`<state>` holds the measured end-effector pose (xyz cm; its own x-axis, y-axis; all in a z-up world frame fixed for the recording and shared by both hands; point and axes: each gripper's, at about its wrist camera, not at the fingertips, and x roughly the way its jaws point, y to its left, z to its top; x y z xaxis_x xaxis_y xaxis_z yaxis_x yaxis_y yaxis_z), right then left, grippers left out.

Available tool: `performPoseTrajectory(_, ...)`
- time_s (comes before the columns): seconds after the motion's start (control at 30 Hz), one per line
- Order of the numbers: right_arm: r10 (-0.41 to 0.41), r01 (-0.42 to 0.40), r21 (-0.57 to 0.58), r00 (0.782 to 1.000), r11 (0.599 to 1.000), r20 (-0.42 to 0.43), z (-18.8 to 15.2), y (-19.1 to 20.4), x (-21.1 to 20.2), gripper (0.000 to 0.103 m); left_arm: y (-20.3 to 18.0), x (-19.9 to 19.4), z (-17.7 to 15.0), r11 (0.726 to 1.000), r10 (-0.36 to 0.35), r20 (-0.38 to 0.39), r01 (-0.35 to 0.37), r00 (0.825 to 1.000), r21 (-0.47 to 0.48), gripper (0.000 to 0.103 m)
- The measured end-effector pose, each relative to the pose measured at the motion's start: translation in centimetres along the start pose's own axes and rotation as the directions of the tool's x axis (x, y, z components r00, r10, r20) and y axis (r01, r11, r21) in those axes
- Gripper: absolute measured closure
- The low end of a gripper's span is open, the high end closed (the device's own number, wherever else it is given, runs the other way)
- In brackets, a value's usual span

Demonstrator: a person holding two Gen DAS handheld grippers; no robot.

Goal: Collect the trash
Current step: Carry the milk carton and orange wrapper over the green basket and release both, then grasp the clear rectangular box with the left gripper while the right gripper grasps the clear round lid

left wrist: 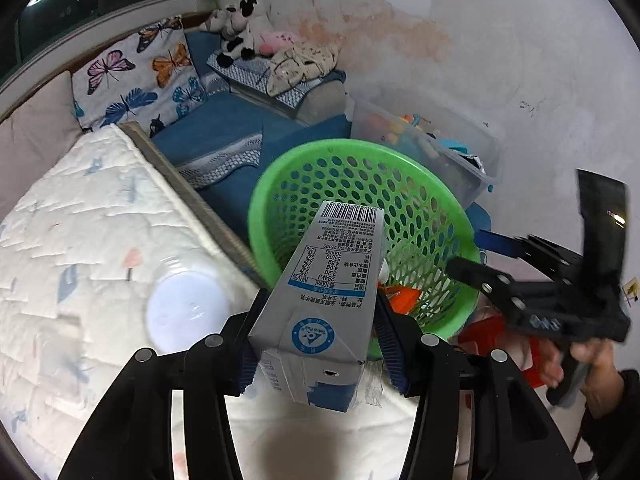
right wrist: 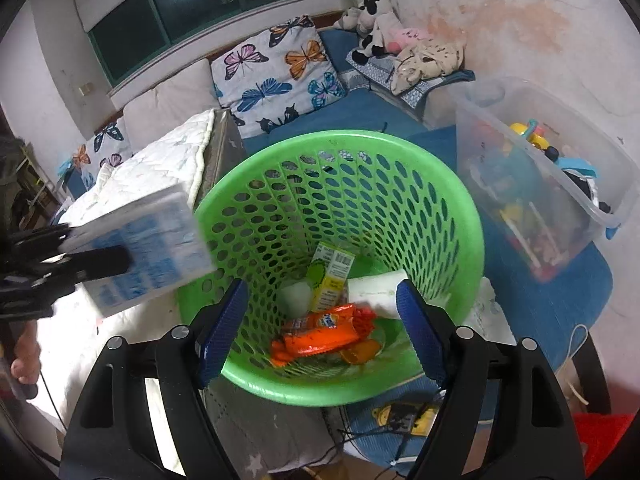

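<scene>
Carton [left wrist: 320, 300] clamped in my left fingers [left wrist: 316, 344], nosed over basket [left wrist: 420, 184] rim for dropping | right fingers [right wrist: 320, 324] spread, empty above wrappers [right wrist: 320, 332] on basket's floor.

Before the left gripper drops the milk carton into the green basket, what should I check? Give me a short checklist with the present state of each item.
1. Left gripper jaws shut on the blue-and-white paper milk carton: ok.
2. Carton over the green perforated plastic basket: not ok, it is beside the rim.
3. Basket has room: ok, only an orange snack wrapper and a few items at the bottom.
4. Right gripper, open and empty, clear of the opening: not ok.
5. Carton empty: cannot tell.
</scene>
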<state>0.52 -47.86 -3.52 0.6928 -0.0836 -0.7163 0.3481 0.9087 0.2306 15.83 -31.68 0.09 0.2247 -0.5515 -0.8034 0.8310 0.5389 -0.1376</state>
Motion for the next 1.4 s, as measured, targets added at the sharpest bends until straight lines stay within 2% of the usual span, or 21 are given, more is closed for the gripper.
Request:
performPoseTrajectory(0.3, 0.013, -0.013, 0.004, 1.0, 1.0, 0.009, -1.2, -0.2, -0.9, 0.027, -1.8, 3.6, 1.0, 1.0, -0.014, -0.048, 0.013, 0.999, -0.022, 0.053)
performPoseTrajectory(0.33, 0.015, -0.015, 0.006, 1.0, 1.0, 0.007, -1.4, -0.3, -0.9, 0.027, -1.9, 3.7, 1.0, 1.0, -0.016, -0.048, 0.015, 0.999, -0.022, 0.05)
performPoseTrajectory(0.37, 0.016, -0.016, 0.007, 1.0, 1.0, 0.006, -1.5, -0.3, -0.9, 0.027, -2.1, 3.7, 1.0, 0.999, -0.019, -0.044, 0.018, 0.999, -0.027, 0.043)
performPoseTrajectory(0.5, 0.017, -0.017, 0.0, 1.0, 1.0, 0.002, -1.8, 0.2, -0.9, 0.027, -2.1, 2.8, 0.9, 0.999, -0.034, -0.011, 0.033, 0.999, -0.035, 0.043)
performPoseTrajectory(0.63, 0.022, -0.022, -0.03, 1.0, 0.999, 0.009, -2.0, 1.3, -1.4, 0.027, -1.1, 1.3, 0.0, 0.999, -0.008, 0.012, 0.008, 1.0, -0.038, 0.043)
performPoseTrajectory(0.77, 0.038, -0.037, -0.059, 0.999, 0.998, 0.013, -2.1, 2.7, -1.6, 0.027, 1.3, -0.8, -1.1, 0.997, 0.041, 0.033, -0.038, 0.999, -0.072, 0.043)
performPoseTrajectory(0.93, 0.063, -0.062, -0.089, 0.998, 0.994, 0.009, -1.9, 5.0, -1.3, 0.027, 5.9, -3.3, -3.2, 0.981, 0.14, 0.038, -0.133, 0.989, -0.14, 0.043)
performPoseTrajectory(1.13, 0.101, -0.101, -0.133, 0.995, 0.986, -0.004, -1.3, 8.4, -0.3, 0.027, 12.7, -5.4, -6.2, 0.935, 0.253, 0.007, -0.243, 0.967, -0.26, 0.043)
performPoseTrajectory(1.2, 0.113, -0.114, -0.15, 0.994, 0.982, -0.011, -1.1, 9.7, 0.3, 0.027, 15.1, -5.8, -7.2, 0.913, 0.3, -0.013, -0.291, 0.954, -0.286, 0.037)
performPoseTrajectory(1.23, 0.121, -0.122, -0.16, 0.993, 0.98, -0.016, -0.9, 10.4, 0.6, 0.027, 15.8, -5.9, -7.5, 0.904, 0.318, -0.017, -0.309, 0.948, -0.296, 0.028)
performPoseTrajectory(1.27, 0.128, -0.13, -0.167, 0.992, 0.977, -0.021, -0.8, 10.9, 0.9, 0.027, 16.9, -6.1, -8.0, 0.891, 0.34, -0.022, -0.329, 0.94, -0.312, 0.028)
performPoseTrajectory(1.4, 0.148, -0.155, -0.217, 0.988, 0.964, -0.046, -0.5, 13.8, 2.8, 0.027, 19.6, -5.8, -8.9, 0.874, 0.338, -0.052, -0.333, 0.94, -0.354, 0.028)
